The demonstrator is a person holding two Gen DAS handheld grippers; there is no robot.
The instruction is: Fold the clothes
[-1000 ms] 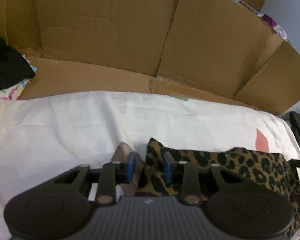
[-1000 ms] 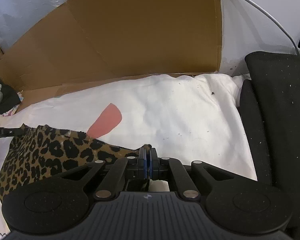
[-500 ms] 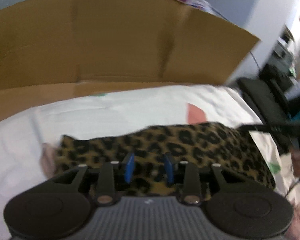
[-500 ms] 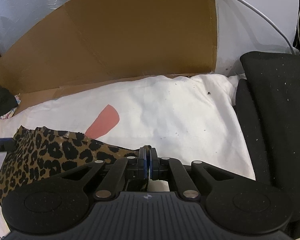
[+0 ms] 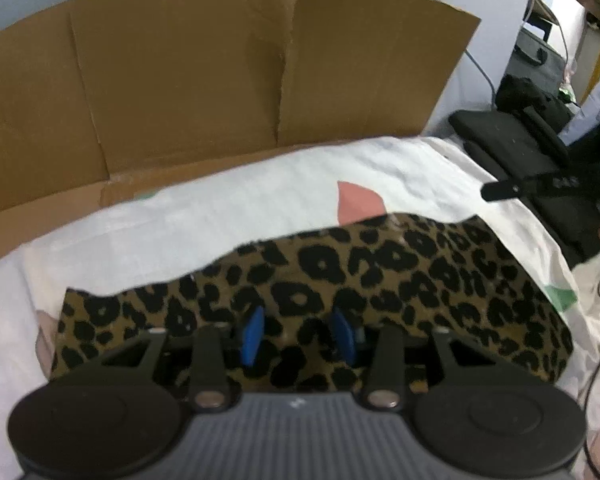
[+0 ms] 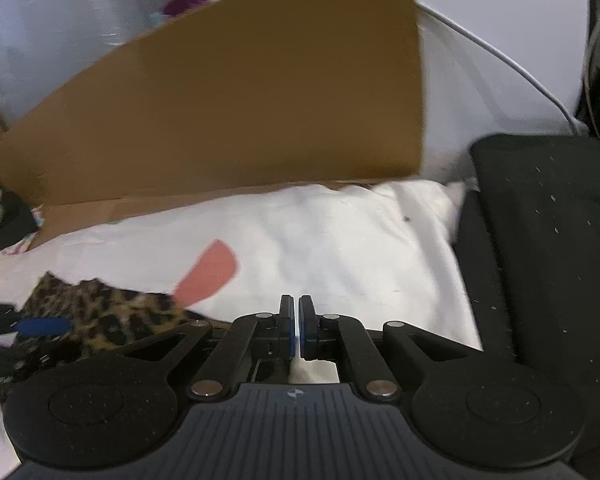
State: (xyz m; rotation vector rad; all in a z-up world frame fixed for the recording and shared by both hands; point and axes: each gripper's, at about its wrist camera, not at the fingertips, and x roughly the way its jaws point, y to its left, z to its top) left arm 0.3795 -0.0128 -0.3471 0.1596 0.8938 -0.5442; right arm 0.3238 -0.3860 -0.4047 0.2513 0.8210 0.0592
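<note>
Leopard-print garment (image 5: pixel 340 292) lies flat as a long folded band across the white sheet (image 5: pixel 228 216), its far edge running from about nine o'clock up toward two o'clock in the left wrist view, a pink patch (image 5: pixel 356 204) of the sheet's print showing just beyond it at twelve. The left gripper (image 5: pixel 298 336) hangs directly over the band's near middle, its blue pads (image 5: pixel 252 334) spread and opening with only flat cloth beneath them, nothing pinched. The right gripper (image 6: pixel 299 330) has its fingers pressed together; no cloth shows between them, and from its camera the garment sits off at nine o'clock, well to the side, over bare sheet. A fold looks just laid down, so the step in hand seems to be letting go and choosing the next hold. The next move probably calls for each gripper to take an end of the band and bring one end over the other, keeping edges aligned. Cardboard (image 5: pixel 220 72) stands behind at twelve.
</note>
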